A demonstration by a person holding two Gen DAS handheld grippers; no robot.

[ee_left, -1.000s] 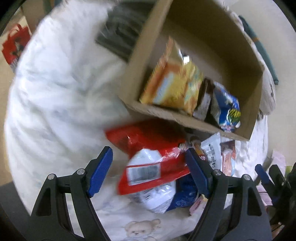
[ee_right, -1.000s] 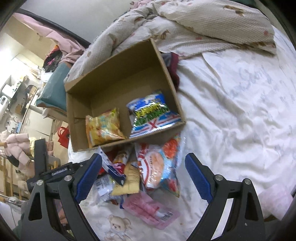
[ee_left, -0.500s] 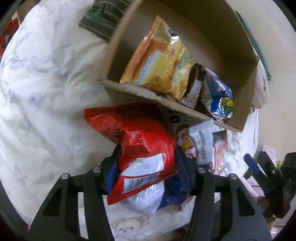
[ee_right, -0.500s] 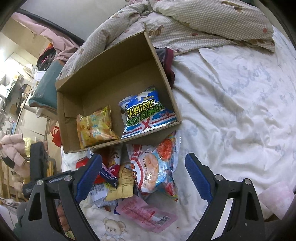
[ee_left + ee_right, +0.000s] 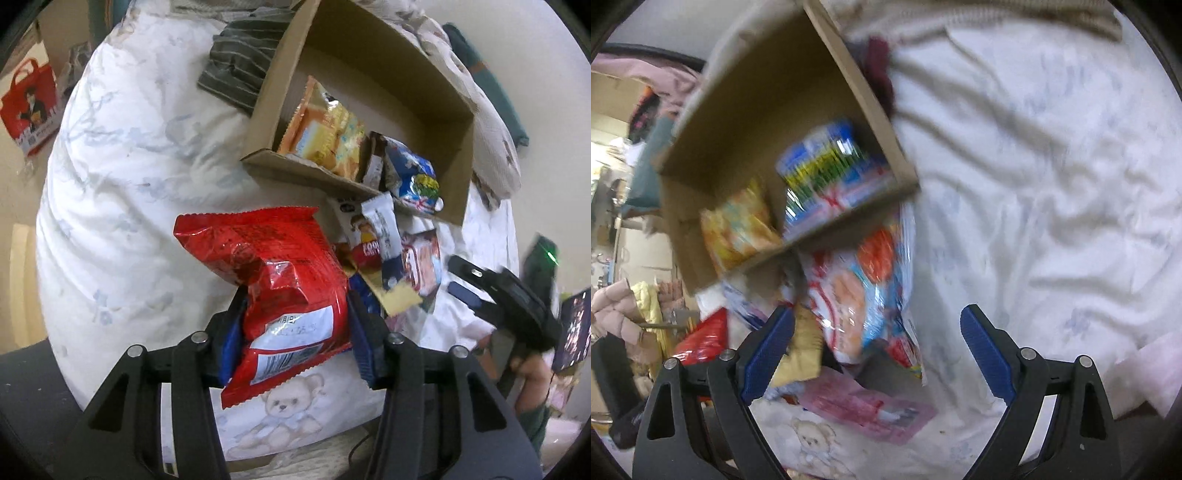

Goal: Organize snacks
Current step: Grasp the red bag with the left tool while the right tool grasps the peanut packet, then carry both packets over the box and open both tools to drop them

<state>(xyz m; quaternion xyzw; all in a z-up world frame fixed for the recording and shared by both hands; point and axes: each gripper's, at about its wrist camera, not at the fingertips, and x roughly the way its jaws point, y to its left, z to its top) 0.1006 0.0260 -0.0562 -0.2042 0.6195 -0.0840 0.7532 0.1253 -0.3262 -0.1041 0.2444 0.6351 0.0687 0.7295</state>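
Left gripper [image 5: 295,332] pinches the red snack bag [image 5: 280,280] near its lower, barcode end, blue pads squeezing both sides; the bag is held up off the bed [image 5: 122,184], just in front of the cardboard box [image 5: 436,85]. The box holds a yellow pack [image 5: 325,136] and a blue pack [image 5: 413,177]. Loose snacks [image 5: 384,251] lie piled against the box's near wall. Right gripper [image 5: 877,343] is spread wide, empty, hovering over the orange-and-blue bag [image 5: 864,288] by the box's near wall; that view is blurred. The red bag looks light, crinkly, air-puffed, with slippery foil, contents likely crushable. Best hold is the flat sealed edge, gentle squeeze.
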